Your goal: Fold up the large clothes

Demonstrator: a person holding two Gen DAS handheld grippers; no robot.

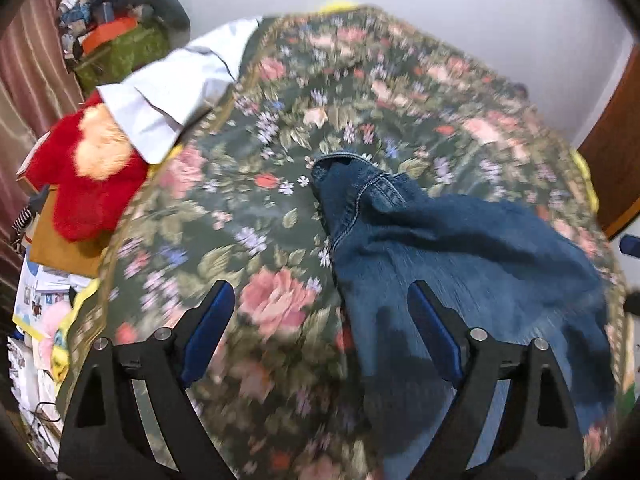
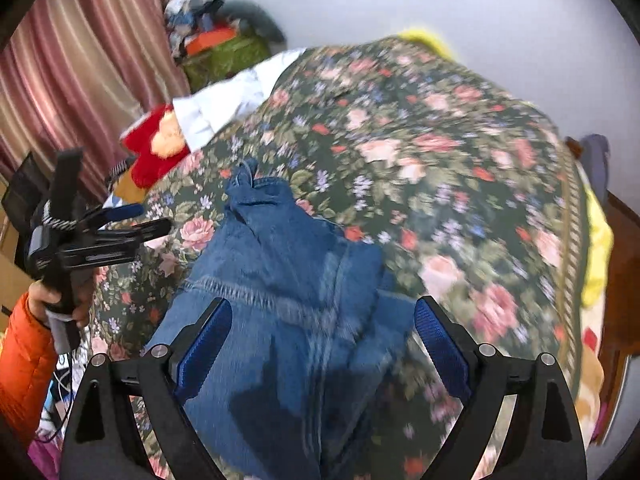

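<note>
I have both tools above the bed [image 1: 400, 80], which is covered by a floral spread. The denim garment [image 2: 280, 264] lies crumpled on that spread. My left tool [image 1: 322, 316] stands wide with nothing between its blue pads; the denim lies under its right finger. My right tool [image 2: 324, 332] is also wide and empty, hanging over the denim's middle. A white cloth [image 1: 180, 84] and a red plush toy [image 1: 92, 188] sit at the bed's left edge.
</note>
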